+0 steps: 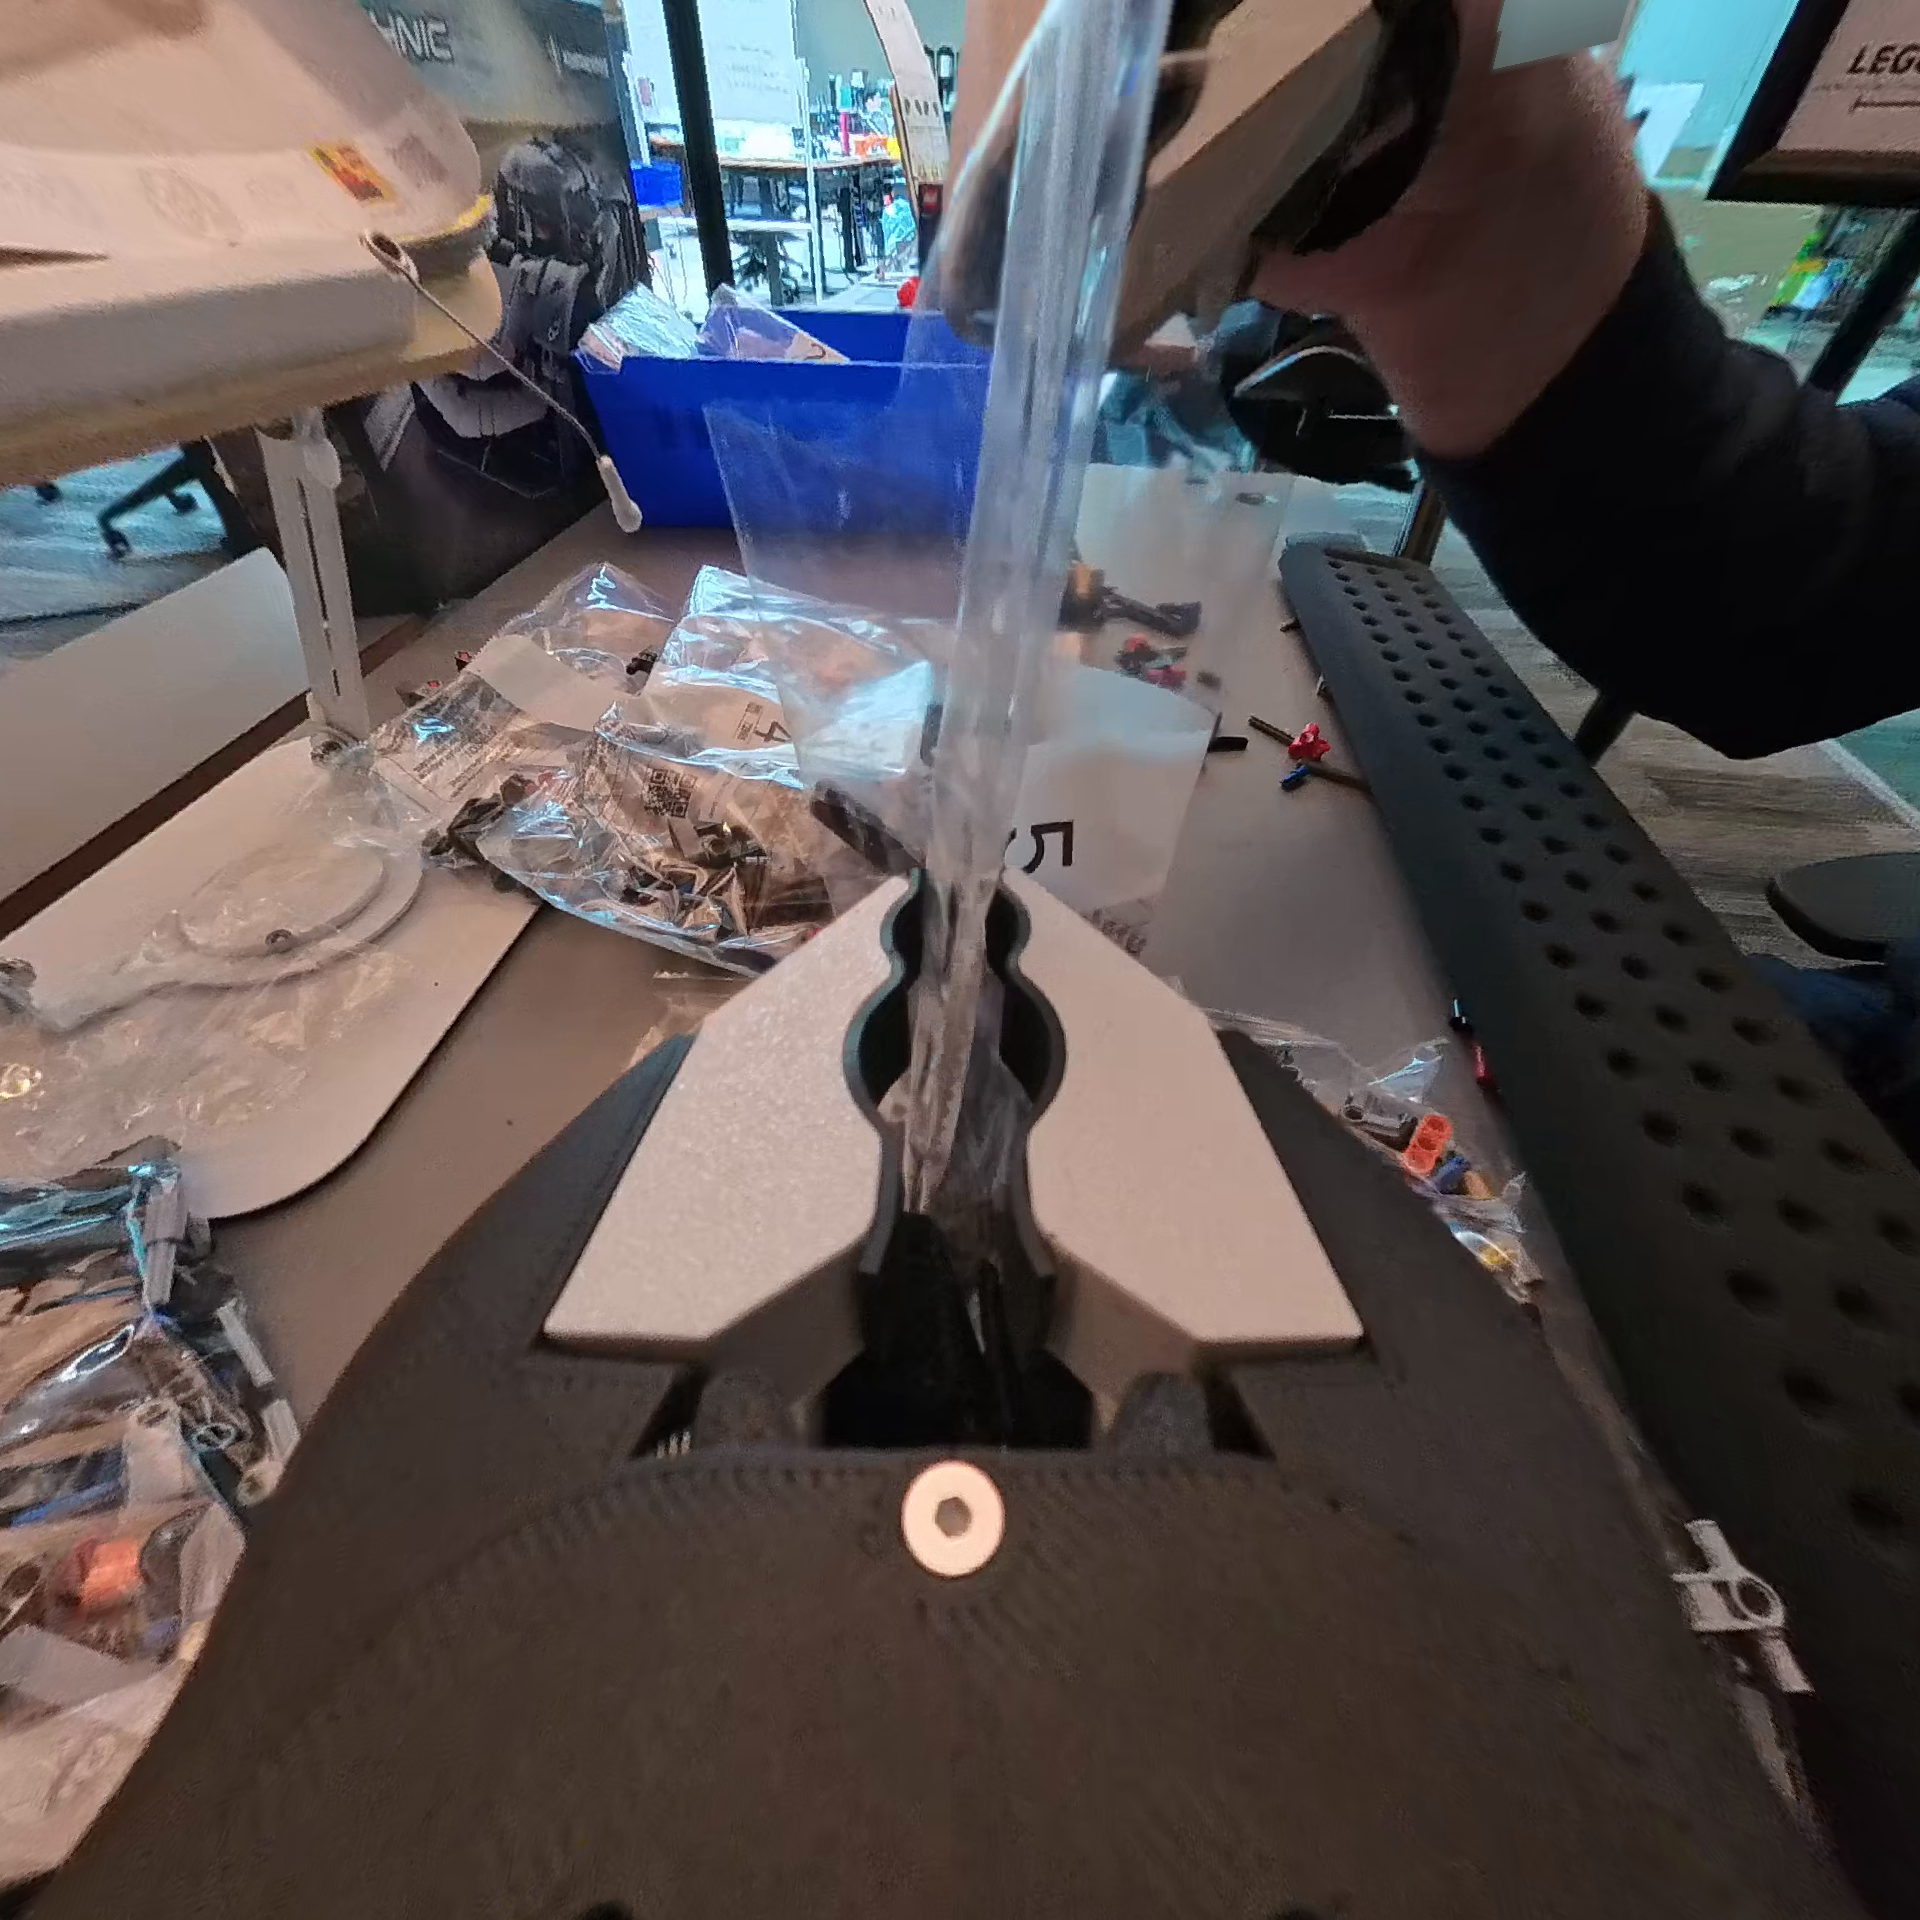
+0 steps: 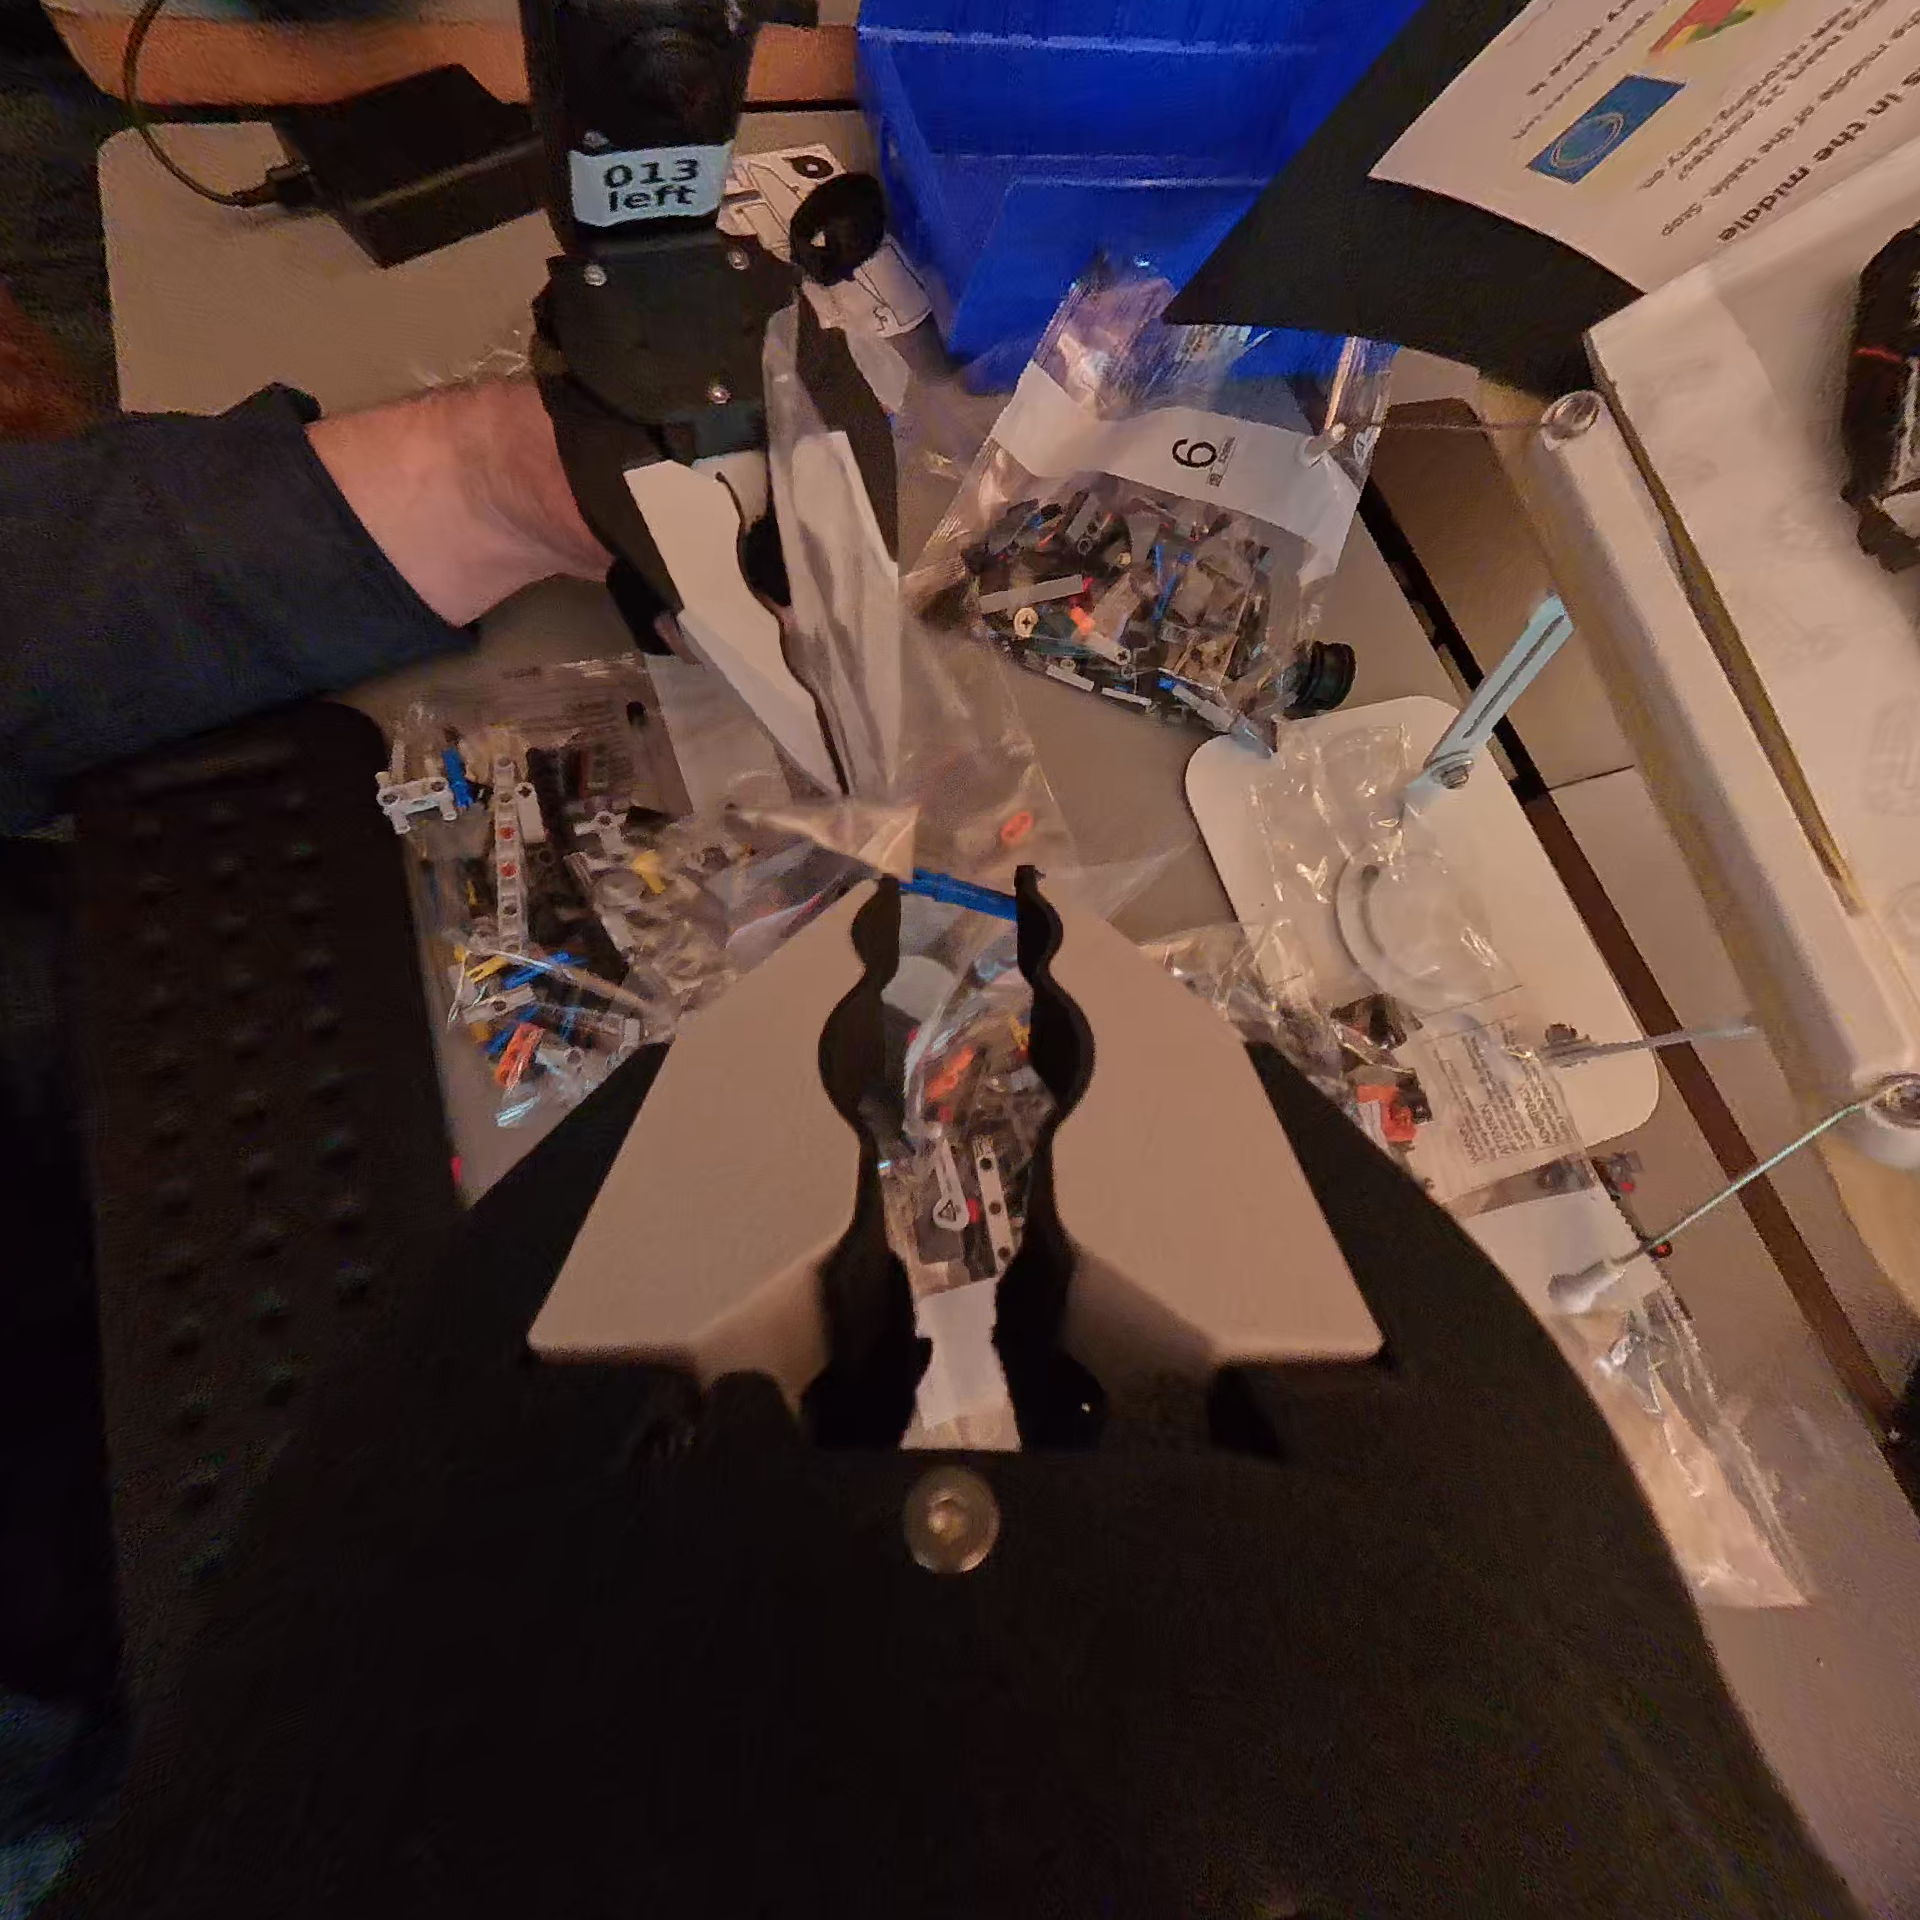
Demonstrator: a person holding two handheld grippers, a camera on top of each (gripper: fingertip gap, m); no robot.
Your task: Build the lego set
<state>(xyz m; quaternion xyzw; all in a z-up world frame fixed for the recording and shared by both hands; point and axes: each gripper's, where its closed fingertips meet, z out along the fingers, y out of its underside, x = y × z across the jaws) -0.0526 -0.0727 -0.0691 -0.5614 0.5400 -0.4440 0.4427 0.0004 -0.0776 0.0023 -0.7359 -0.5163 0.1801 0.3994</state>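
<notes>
Pinching one clear parts bag (image 1: 1023,582) between them, left gripper (image 1: 956,904) below and right gripper (image 1: 1049,301) at one o'clock look mid-opening; next, I judge, pull apart over the table (image 1: 1288,914).

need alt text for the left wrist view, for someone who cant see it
The left tool is shut on a clear plastic bag, stretched upward to the right tool held in a person's hand. Sealed bags of lego parts lie on the grey table, with a blue bin behind.
</notes>
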